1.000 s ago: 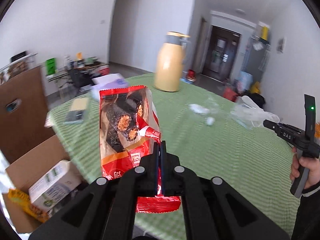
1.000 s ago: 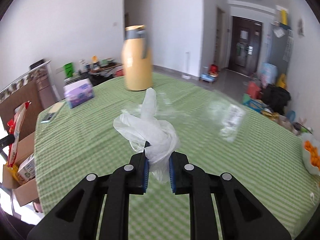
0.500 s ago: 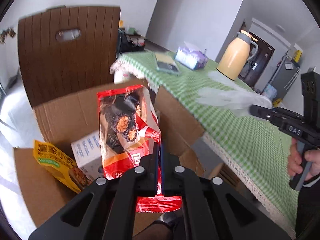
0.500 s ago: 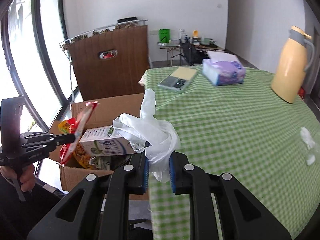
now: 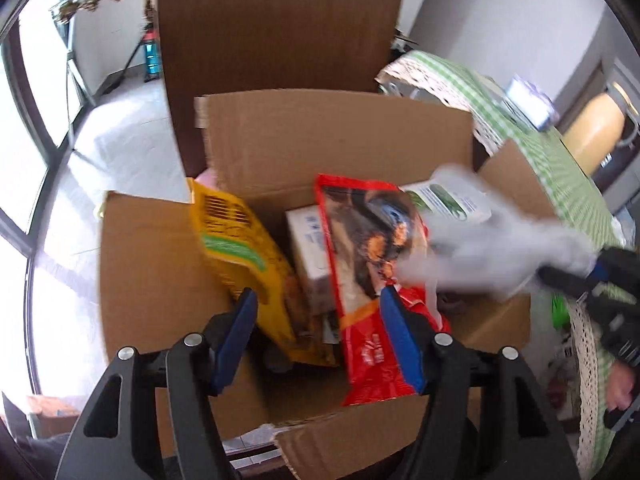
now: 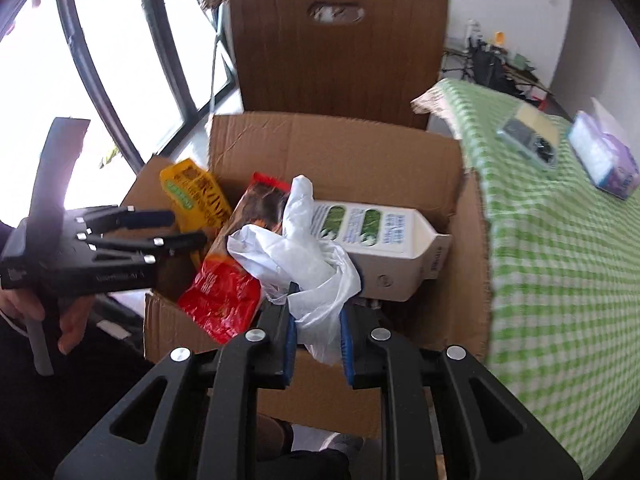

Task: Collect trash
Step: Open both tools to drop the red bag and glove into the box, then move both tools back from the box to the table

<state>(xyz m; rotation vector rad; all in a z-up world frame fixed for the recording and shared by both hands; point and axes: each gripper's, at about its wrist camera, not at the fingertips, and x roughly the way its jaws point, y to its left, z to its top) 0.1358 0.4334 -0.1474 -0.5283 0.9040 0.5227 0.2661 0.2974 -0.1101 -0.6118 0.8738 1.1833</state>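
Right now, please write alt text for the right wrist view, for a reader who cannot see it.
The right tool, jaws opening, holds a white plastic bag over an open cardboard box containing a red snack bag, yellow packet and milk carton. The left tool hovers open alongside.

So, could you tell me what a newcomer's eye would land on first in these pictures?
Probably the open cardboard box on the brown chair, with a red snack bag, a yellow packet and a white carton inside. Next, the white plastic bag between the right gripper's opening jaws above the box, and the left gripper opening beside the red bag.
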